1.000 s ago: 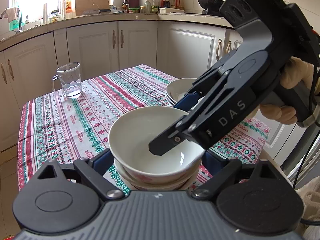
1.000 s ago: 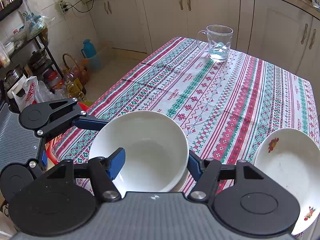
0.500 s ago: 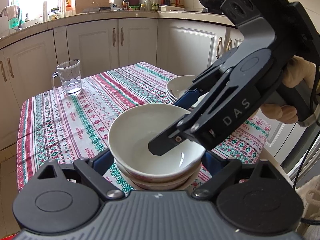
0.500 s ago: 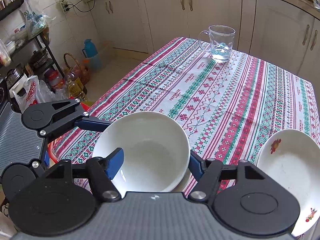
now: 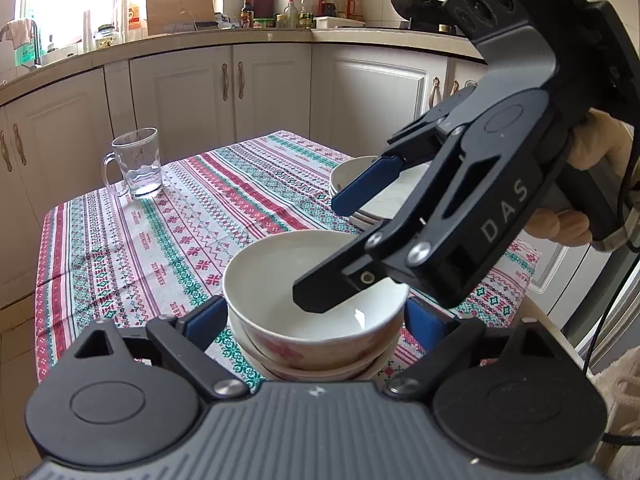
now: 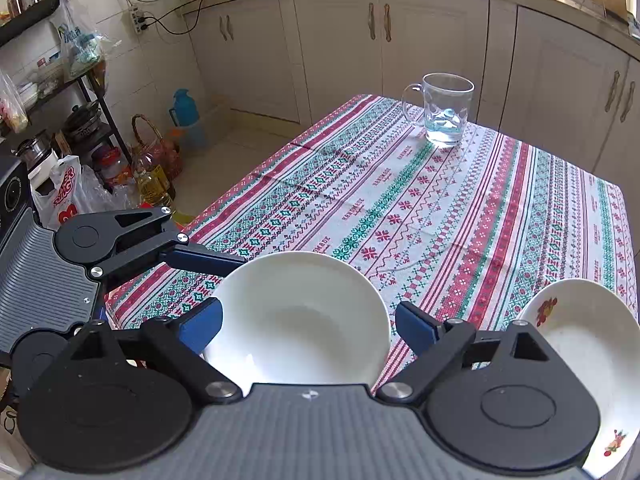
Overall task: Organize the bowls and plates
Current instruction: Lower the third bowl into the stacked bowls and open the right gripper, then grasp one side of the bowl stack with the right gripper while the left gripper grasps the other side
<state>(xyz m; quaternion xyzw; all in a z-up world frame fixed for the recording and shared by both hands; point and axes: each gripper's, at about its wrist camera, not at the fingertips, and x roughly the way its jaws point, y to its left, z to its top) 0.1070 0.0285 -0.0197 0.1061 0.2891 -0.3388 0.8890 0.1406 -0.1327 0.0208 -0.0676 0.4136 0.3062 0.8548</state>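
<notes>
A white bowl [image 5: 280,280] with a pink flower print sits on top of a small stack of bowls at the near edge of the table. My left gripper [image 5: 316,312] straddles this stack. Its blue pads [image 5: 204,316] stand close beside the stack without clearly pressing, and its jaws are opening a little. My right gripper [image 6: 308,320] hangs over the same bowl [image 6: 296,316], its jaws opening wide. One black finger [image 5: 320,292] reaches over the bowl's inside, the other is lifted clear, and no pad presses the bowl. A stack of shallow flowered plates [image 6: 580,340] lies to the right.
A glass mug [image 6: 444,114] with a little water stands at the far side of the patterned tablecloth [image 6: 400,208]. White kitchen cabinets [image 5: 200,92] surround the table. Bottles, bags and a shelf rack [image 6: 80,120] crowd the floor to the left. A person's hand [image 5: 592,152] holds the right gripper.
The right gripper's fingers, earlier pinching the top bowl's rim, have spread wide and let it go. The bowl rests in the stack. Neither hand has shifted.
</notes>
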